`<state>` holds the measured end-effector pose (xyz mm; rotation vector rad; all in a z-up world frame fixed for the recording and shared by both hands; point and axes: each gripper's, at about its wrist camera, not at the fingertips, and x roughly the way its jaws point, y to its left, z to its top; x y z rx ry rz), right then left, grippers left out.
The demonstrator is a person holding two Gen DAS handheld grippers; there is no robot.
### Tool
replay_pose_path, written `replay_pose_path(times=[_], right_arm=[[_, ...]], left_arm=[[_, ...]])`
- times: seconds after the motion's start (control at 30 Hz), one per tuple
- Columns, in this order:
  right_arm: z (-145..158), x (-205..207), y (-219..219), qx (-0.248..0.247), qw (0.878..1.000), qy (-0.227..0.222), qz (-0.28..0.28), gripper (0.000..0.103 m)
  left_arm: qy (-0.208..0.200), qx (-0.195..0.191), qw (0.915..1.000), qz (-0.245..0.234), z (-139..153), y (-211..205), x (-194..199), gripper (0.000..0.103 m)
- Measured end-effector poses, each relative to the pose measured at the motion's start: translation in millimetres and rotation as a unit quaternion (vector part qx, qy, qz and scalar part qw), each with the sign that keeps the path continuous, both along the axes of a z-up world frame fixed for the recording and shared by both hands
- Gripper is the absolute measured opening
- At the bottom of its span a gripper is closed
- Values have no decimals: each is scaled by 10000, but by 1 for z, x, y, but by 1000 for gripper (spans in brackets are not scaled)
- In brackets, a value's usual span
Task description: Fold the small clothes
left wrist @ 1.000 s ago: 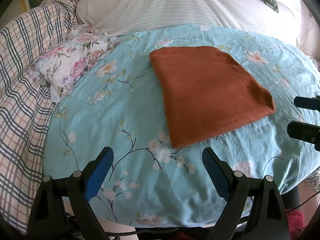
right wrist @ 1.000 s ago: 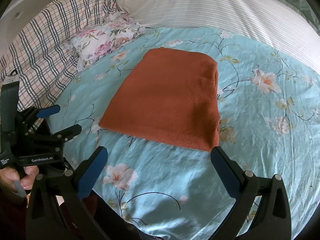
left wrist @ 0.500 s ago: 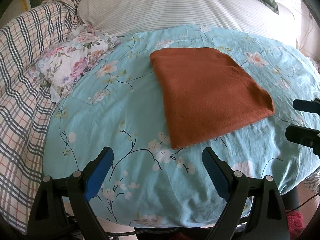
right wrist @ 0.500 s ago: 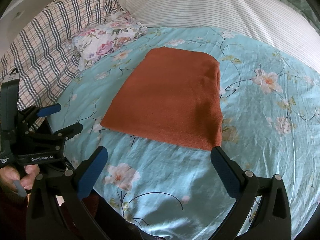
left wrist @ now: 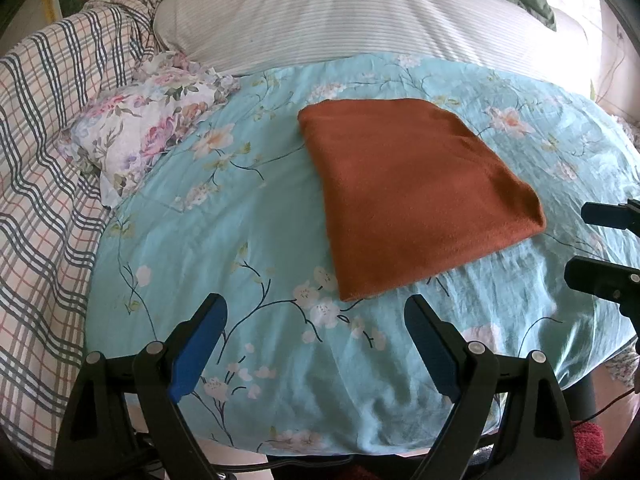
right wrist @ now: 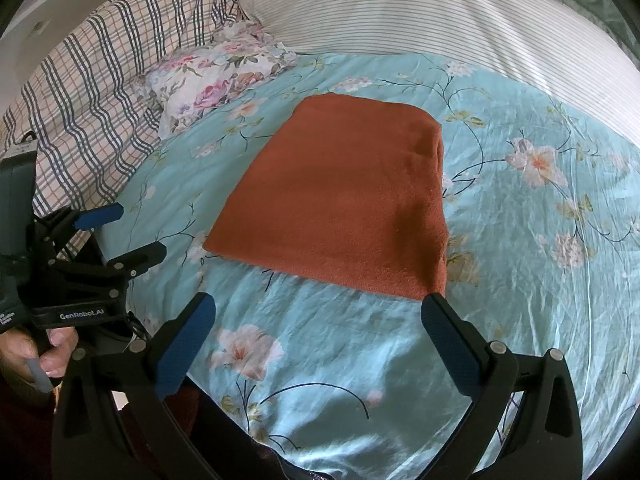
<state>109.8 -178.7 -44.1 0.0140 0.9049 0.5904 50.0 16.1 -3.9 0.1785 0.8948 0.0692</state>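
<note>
Left gripper, right gripper: jaws apart, empty. Rust cloth folded flat on floral sheet. Risk: pinching sheet with cloth edge, dragging fold askew.

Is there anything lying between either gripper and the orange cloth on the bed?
Nothing visible. Only bare floral sheet lies between the open left gripper and the orange cloth, and likewise before the open right gripper.

Rust-orange cloth, turquoise floral sheet
</note>
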Motion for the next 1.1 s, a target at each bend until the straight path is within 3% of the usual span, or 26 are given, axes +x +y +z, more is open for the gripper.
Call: replay_pose_path(times=[1.1], right_arm=[[-2,-2,3,-7,10000,3,23,102]], left_arm=[[-22,0,10000,-4,1,-1,3,91]])
